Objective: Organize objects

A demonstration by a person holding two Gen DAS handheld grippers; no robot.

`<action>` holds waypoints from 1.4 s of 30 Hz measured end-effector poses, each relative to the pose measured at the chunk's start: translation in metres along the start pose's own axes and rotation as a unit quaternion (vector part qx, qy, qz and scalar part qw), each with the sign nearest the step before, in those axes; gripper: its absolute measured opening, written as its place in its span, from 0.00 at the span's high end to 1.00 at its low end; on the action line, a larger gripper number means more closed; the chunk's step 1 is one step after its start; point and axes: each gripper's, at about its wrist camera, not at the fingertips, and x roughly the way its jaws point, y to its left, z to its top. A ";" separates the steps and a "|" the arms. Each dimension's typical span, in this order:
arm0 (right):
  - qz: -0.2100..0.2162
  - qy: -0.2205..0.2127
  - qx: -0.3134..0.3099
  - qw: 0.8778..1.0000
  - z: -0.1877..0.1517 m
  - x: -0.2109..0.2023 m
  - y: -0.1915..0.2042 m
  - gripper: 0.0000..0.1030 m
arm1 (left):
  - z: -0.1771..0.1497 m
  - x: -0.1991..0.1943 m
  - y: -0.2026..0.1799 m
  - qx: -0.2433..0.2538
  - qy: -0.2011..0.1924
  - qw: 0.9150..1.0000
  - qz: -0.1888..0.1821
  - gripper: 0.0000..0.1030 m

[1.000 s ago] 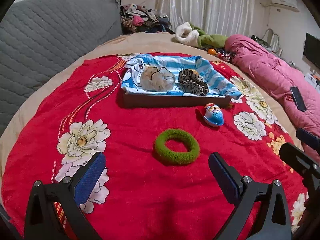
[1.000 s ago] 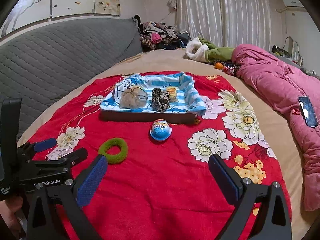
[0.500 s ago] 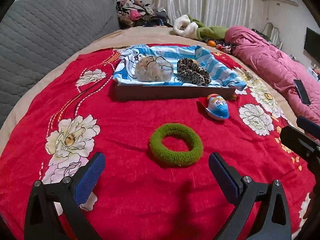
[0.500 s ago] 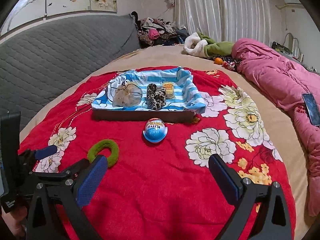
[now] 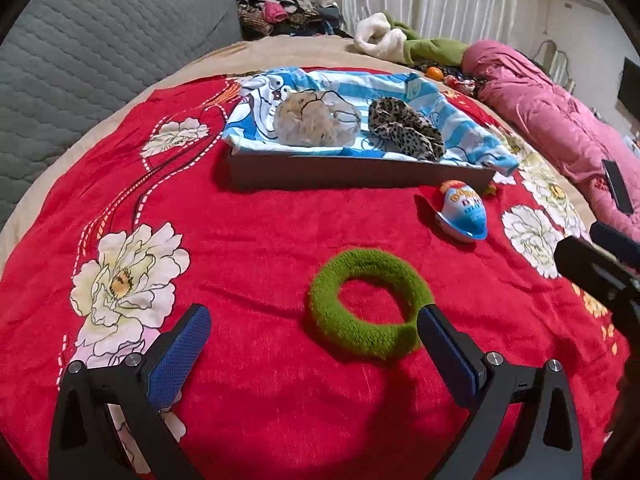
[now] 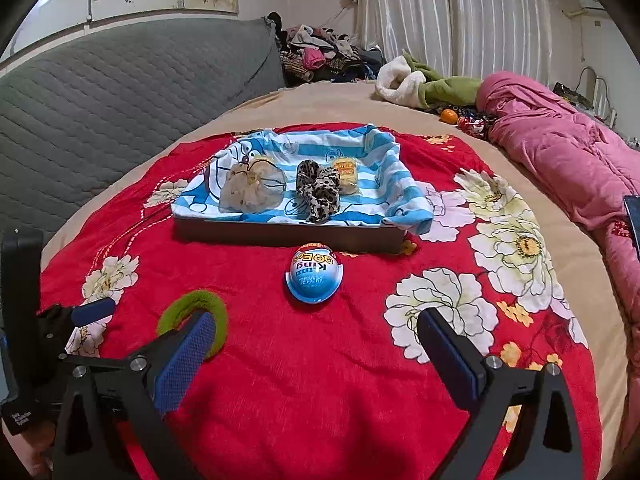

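A green fuzzy ring (image 5: 370,304) lies on the red flowered blanket (image 5: 240,240), just ahead of my open left gripper (image 5: 314,344), near its right finger. It also shows in the right wrist view (image 6: 196,320), partly behind my left finger. A blue and white egg-shaped toy (image 6: 315,276) lies ahead of my open, empty right gripper (image 6: 316,350); it shows in the left wrist view too (image 5: 462,212). A tray (image 6: 288,234) lined with blue striped cloth holds a sheer pouch (image 6: 252,192), a leopard scrunchie (image 6: 320,192) and a yellow packet (image 6: 346,172).
A grey quilted headboard (image 6: 120,100) stands at the left. A pink duvet (image 6: 560,148) lies along the right with a phone (image 5: 618,190) on it. Clothes (image 6: 320,52) and a green and white garment (image 6: 424,84) lie at the back.
Both grippers have moved forward and lower. The green ring now sits close to the left gripper's fingers, and the egg toy is nearer the right gripper. Nothing was taken hold of.
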 end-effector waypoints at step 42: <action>-0.007 0.058 -0.009 0.998 0.019 0.109 -0.001 0.01 | 0.020 0.062 0.002 0.023 0.035 0.999 -0.033 0.09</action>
